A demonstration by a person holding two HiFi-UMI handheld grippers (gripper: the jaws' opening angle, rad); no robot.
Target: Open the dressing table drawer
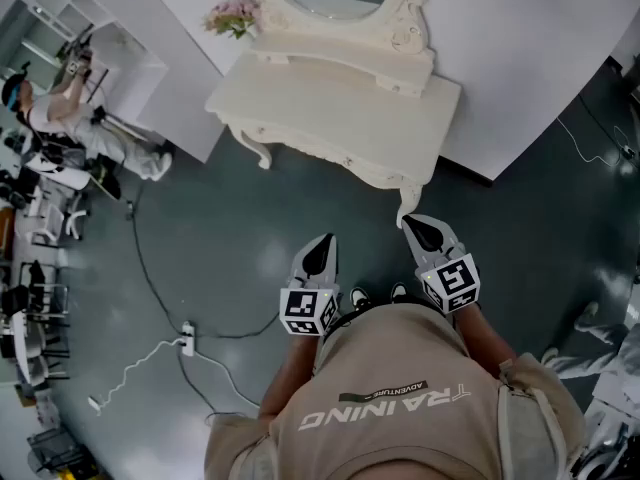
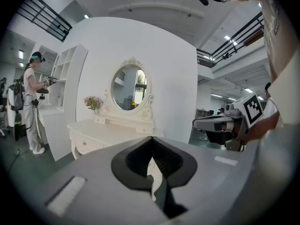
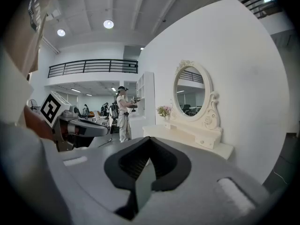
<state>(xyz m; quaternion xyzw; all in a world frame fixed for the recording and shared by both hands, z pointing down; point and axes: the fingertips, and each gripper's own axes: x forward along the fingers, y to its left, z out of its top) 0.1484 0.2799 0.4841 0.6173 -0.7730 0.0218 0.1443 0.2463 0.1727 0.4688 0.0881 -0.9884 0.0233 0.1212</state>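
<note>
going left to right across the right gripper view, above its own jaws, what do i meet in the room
left hand-held gripper → person standing at the shelves → white shelf unit → pink flowers → oval mirror

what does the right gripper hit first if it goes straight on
Most likely the dressing table, near its front edge; nothing shows between it and the right gripper, though depth is unclear.
</note>
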